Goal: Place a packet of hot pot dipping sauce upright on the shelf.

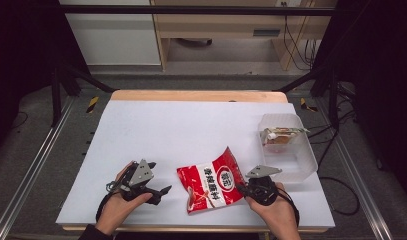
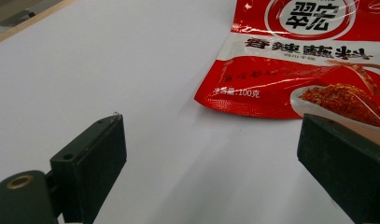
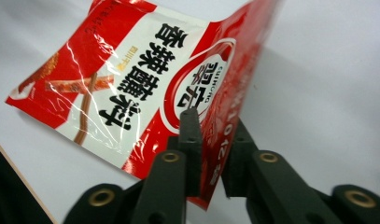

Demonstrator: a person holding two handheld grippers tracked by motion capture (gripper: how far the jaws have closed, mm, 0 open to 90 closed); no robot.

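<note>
White table [image 1: 191, 125] fills the scene. Left of the pouch [image 1: 211, 185], the left gripper [image 1: 158, 192] rests with jaws spread wide, grasping nothing. Right gripper [image 1: 241, 189] pinches the pouch's right edge, tilting it up. Right of the pouch stands a tub [image 1: 306, 160].

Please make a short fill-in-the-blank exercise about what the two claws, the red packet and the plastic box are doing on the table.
1. The right claw is shut on the edge of the red ____.
2. The left claw stands ____, with nothing between its jaws.
3. The clear plastic box sits on the ____ side of the table in the high view.

Missing words: packet; open; right
</note>
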